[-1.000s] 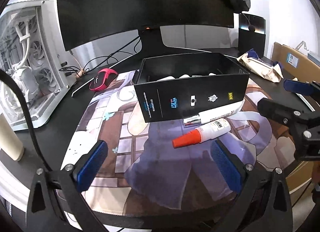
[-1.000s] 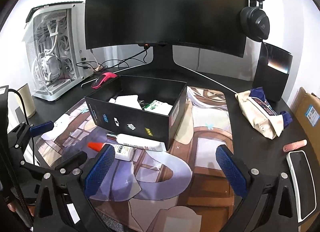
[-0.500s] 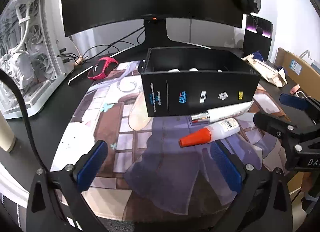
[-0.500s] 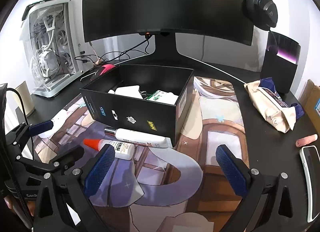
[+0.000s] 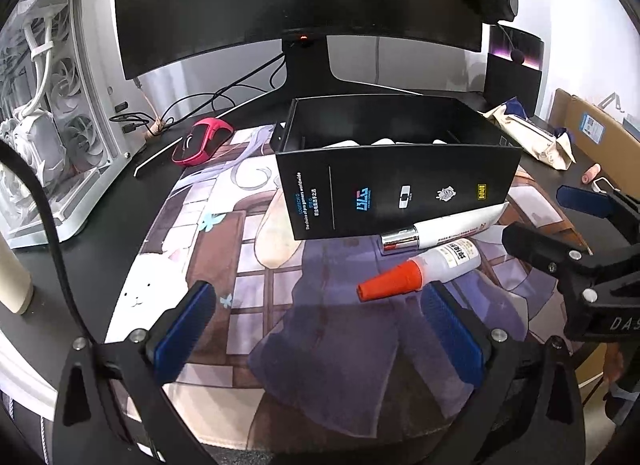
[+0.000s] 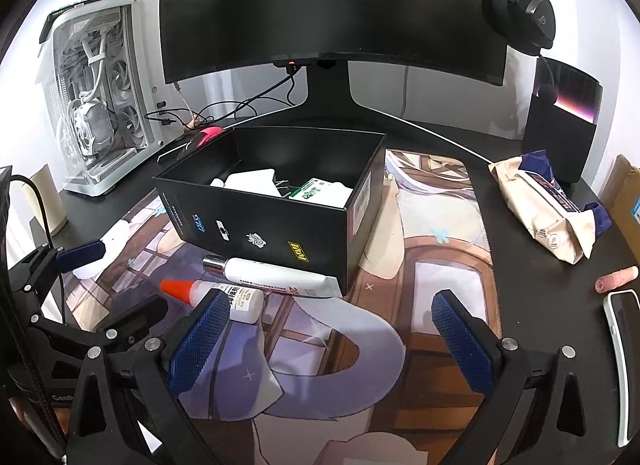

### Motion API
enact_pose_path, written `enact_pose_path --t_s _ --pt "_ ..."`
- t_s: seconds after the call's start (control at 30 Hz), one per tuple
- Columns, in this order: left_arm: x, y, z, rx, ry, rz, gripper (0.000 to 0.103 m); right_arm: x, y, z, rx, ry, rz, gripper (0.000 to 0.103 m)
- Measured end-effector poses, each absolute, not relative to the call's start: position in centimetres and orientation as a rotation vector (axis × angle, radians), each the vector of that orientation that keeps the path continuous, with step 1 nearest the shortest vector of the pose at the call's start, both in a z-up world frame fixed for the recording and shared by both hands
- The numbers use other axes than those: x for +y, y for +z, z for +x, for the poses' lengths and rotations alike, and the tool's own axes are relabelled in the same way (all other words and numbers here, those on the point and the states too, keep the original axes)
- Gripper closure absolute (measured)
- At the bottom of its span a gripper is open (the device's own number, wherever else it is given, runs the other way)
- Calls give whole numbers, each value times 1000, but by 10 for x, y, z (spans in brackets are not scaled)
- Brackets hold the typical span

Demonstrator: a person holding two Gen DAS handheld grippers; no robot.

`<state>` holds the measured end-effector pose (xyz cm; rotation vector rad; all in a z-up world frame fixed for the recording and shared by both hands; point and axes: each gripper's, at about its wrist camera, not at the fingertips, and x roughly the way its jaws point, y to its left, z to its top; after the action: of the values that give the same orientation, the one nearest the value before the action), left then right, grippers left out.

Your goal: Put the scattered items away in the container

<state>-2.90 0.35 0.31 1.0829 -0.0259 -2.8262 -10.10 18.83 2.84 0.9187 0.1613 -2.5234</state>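
A black open box stands on the printed desk mat, with white items and a green-and-white packet inside. Against its front wall lies a white tube with a silver cap. Just in front of that lies a small glue bottle with an orange cone cap. My left gripper is open and empty, its right finger just short of the bottle. My right gripper is open and empty too, its left finger beside the bottle's base.
A curved monitor stands behind the box, a white PC case at the left, a red mouse beside it. A tissue pack, a small pink roll and a phone lie at the right.
Both grippers have moved forward and lower toward the glue bottle and tube; the box and items look larger and nearer. Nothing was picked up.
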Motion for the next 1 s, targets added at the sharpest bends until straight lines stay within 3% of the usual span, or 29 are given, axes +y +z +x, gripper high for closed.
enact_pose_path --t_s 1.0 --pt "51 -6 -67 62 -2737 1178 0 239 29 -115 50 -2568 938 1"
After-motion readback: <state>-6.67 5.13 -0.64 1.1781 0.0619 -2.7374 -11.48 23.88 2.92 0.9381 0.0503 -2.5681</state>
